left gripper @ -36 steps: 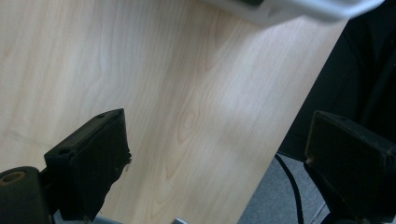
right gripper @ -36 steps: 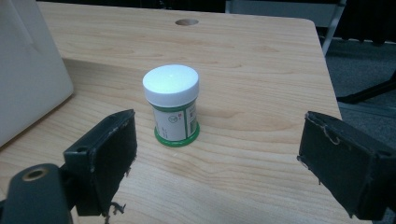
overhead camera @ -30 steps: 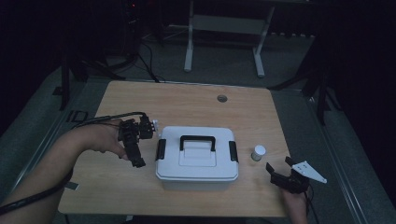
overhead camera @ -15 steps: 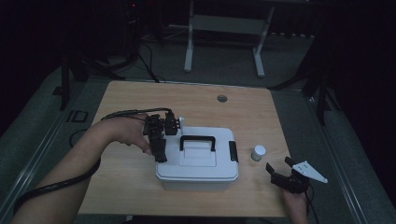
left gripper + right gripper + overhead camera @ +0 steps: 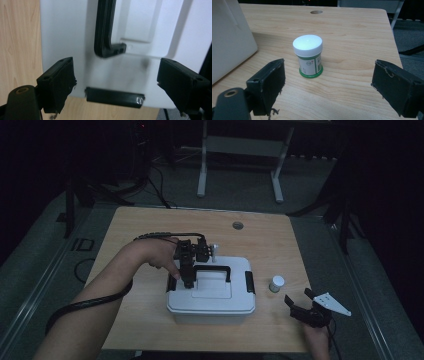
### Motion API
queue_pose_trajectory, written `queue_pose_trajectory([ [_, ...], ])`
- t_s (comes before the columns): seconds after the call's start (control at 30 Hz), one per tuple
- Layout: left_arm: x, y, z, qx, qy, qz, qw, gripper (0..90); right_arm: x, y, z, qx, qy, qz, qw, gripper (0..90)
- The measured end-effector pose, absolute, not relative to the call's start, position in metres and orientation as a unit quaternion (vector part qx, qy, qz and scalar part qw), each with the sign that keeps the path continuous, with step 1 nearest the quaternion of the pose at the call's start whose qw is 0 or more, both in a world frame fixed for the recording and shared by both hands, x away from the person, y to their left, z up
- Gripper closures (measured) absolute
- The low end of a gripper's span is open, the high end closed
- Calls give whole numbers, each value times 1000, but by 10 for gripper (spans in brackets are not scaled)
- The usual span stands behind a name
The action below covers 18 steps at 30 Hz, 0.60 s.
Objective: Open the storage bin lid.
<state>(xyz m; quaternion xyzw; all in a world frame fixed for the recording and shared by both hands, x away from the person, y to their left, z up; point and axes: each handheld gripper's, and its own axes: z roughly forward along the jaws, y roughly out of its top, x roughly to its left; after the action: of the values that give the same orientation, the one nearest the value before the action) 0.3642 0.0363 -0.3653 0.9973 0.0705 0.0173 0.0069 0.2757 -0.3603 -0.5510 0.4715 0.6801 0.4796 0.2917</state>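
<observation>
Left tongs point(image 5: 187, 282) wide over white box point(image 5: 212, 295); right tongs point(image 5: 300, 304) wide, facing jar point(image 5: 276, 283)

White plastic lidded box point(image 5: 212, 292) sits mid-desk point(image 5: 125, 227); small white-capped jar point(image 5: 276, 283) just right of it. Left claw point(image 5: 188, 281) apparently over the lid's left end; right claw point(image 5: 300, 306) front-right of the jar.

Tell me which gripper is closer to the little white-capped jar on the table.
Right. The right gripper sits just toward the person from the jar, jaws open and pointed at it. The left gripper is over the white box, on the jar's other side.
</observation>
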Motion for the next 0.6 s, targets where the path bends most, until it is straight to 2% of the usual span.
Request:
queue_pose_trajectory([
  [0.17,366,26,-368,998,52,22,2,225,276,-361,-551,472,679,482,289,131],
  [0.2,366,25,-369,999,47,16,2,342,275,-361,-551,471,680,483,289,131],
  [0.37,366,22,-370,999,39,13,-9,504,275,-361,-551,470,679,485,288,131],
  [0.53,366,22,-372,999,48,19,-6,547,276,-360,-551,468,682,481,290,131],
  [0.6,366,21,-371,999,49,17,-4,592,276,-360,-551,469,681,482,289,131],
])
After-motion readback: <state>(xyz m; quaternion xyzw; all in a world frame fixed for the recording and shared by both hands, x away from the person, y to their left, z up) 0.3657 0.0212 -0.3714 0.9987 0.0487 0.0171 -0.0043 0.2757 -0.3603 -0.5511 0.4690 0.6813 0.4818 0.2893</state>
